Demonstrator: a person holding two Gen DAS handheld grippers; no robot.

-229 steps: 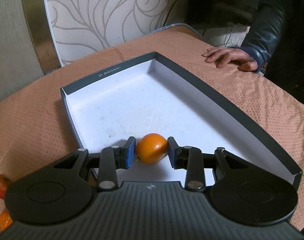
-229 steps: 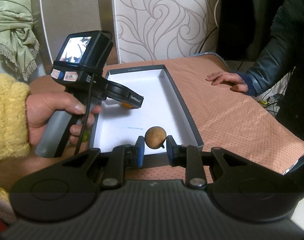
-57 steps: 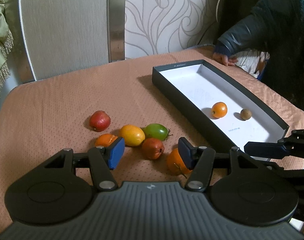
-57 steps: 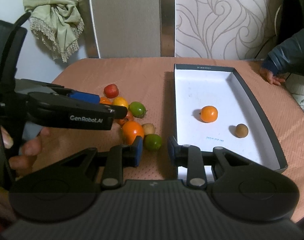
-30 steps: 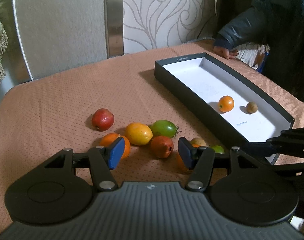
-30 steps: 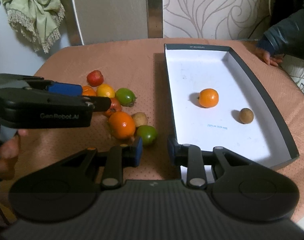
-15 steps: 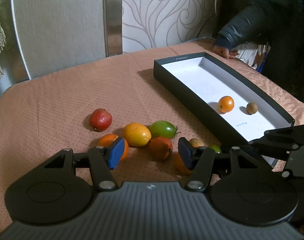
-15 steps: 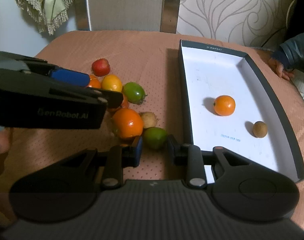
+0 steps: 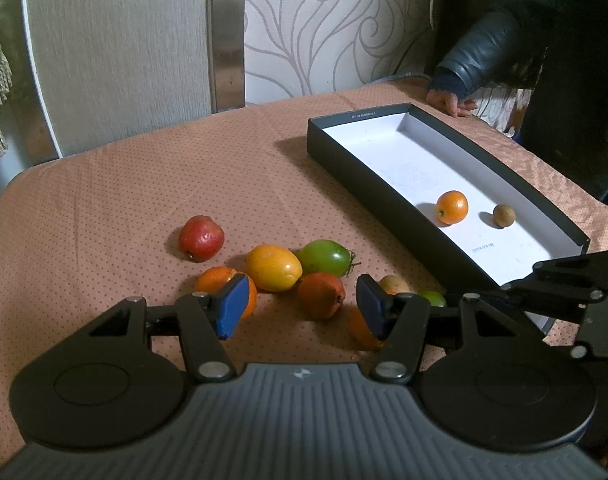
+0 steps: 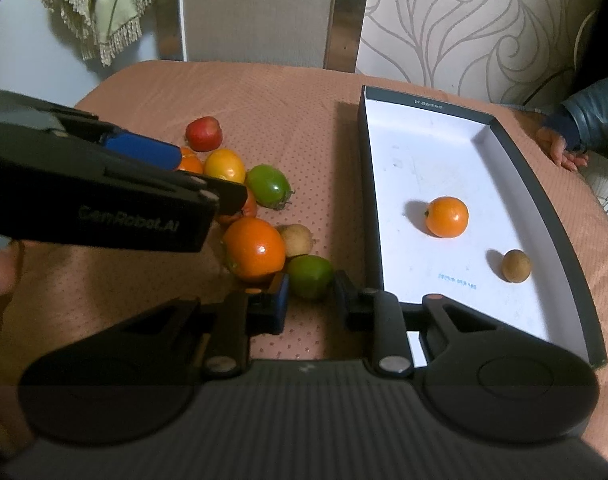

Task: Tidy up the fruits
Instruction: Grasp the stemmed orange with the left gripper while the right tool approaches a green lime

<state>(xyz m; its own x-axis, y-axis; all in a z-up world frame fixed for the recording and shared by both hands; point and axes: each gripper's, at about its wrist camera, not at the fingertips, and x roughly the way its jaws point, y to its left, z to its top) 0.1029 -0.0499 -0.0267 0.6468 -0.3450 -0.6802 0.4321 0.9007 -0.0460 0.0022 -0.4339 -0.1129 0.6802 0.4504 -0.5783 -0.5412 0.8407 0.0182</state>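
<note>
Lime (image 10: 310, 276) sits between my right gripper (image 10: 311, 300) jaws, closing | left gripper (image 9: 299, 306) jaws wide, over red fruit (image 9: 320, 295)

Light: dim, warm indoor light; the box (image 10: 388, 216) floor is the brightest area.
Shadows: soft, falling left of the small orange (image 10: 446, 216).
Glare: highlight on the large orange (image 10: 254, 255).
Edges: fisheye bending.
Blur: near hand-held gripper (image 10: 310, 301) soft.

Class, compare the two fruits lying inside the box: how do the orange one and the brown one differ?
The orange fruit is bright orange and glossy; the brown fruit is dull tan. The orange fruit is clearly larger than the brown fruit. The orange fruit lies mid-floor; the brown fruit sits nearer the box wall. Both are round and rest apart, untouched.
</note>
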